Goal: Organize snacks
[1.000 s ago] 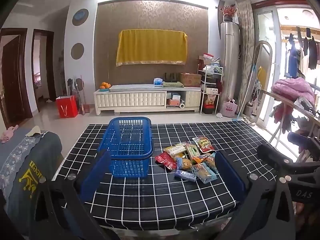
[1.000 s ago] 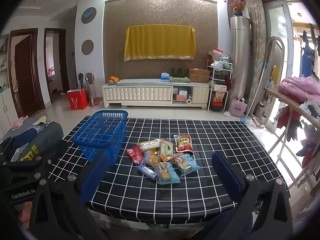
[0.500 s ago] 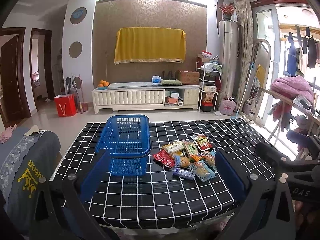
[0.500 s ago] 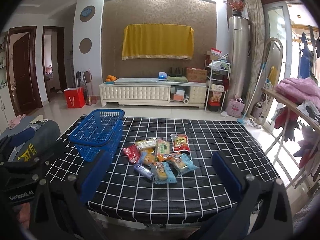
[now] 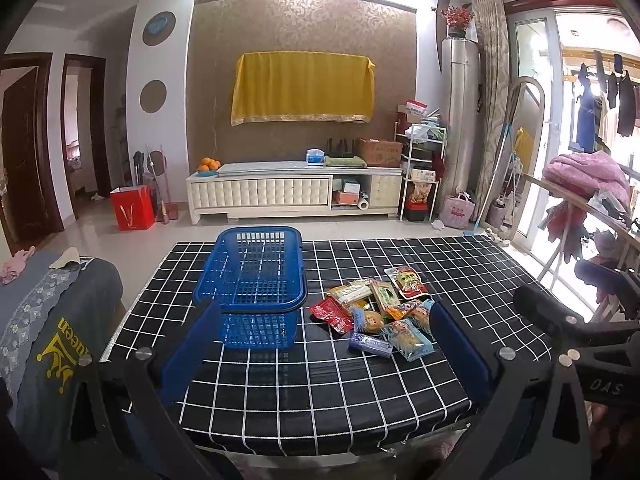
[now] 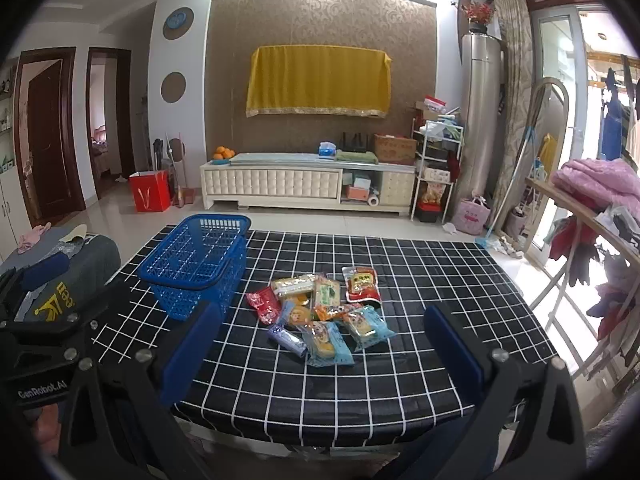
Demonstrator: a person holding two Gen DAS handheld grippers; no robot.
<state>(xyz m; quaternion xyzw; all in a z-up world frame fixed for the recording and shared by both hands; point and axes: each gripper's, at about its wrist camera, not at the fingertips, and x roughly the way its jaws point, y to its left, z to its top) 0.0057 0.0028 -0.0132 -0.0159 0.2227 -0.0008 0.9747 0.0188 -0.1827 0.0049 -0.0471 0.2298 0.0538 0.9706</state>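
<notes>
Both tongs, left (image 5: 324,344) and right (image 6: 320,344), gape empty; best take the purple foil snack bar (image 6: 286,337) at the pile's near edge first, toward the blue plastic lattice basket (image 5: 252,280).

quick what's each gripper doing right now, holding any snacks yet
Left gripper: open, holding nothing, short of the blue basket.
Right gripper: open, holding nothing, short of the snack packets.

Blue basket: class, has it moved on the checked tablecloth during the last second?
No. The blue basket keeps its place on the tablecloth squares, left of the snack pile; only the camera drifted slightly.
</notes>
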